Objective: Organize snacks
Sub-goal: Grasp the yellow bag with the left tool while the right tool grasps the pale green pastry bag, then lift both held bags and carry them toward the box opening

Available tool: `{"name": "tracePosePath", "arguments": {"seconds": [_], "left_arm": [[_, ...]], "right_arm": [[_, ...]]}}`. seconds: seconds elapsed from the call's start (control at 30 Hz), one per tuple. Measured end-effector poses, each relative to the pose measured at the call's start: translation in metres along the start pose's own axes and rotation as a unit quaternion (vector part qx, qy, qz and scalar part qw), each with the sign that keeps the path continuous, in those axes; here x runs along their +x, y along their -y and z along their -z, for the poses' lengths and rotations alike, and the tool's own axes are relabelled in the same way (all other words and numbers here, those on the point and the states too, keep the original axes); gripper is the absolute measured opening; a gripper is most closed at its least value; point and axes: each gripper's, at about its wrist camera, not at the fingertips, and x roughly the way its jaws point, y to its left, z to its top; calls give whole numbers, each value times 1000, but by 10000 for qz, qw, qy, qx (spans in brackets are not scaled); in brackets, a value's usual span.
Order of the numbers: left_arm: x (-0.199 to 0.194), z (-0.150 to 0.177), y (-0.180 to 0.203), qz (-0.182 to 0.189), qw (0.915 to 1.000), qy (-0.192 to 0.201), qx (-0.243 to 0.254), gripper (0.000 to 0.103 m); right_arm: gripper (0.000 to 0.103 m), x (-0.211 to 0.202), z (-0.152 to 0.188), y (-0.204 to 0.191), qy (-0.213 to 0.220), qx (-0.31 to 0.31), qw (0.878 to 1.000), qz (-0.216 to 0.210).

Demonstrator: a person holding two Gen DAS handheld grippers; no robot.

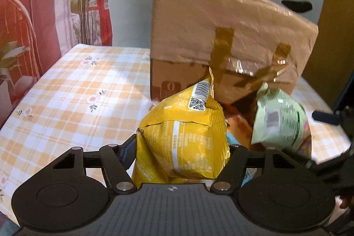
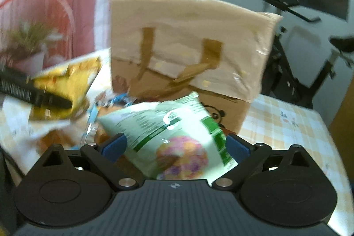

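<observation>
Yellow snack bag [image 1: 183, 136] sits gripped between the left gripper [image 1: 182, 147] fingers, while the right gripper [image 2: 177, 145] clasps a green snack bag [image 2: 174, 136], both near the cardboard box [image 1: 221, 41].

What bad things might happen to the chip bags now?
1. The left gripper pinches the puffy yellow chip bag; squeezing harder may crush the chips or pop it.
2. The right gripper holds the green snack bag tilted between its pads, so it might slide out.
3. Both bags hang close to the paper-wrapped cardboard box and may bump it.
</observation>
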Motion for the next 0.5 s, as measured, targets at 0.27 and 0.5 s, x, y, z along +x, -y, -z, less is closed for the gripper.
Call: {"name": "tracePosePath", "arguments": {"seconds": [0.27,0.5], "left_arm": [[-2,-1,-7,60,9997,167,-149,69],[-6,0,-17,66,9992,288,-276,69]], "right_arm": [[102,30,5,-13,-372,-738,9963,215],[102,43,3,-11,-390,-597,9971,278]]}}
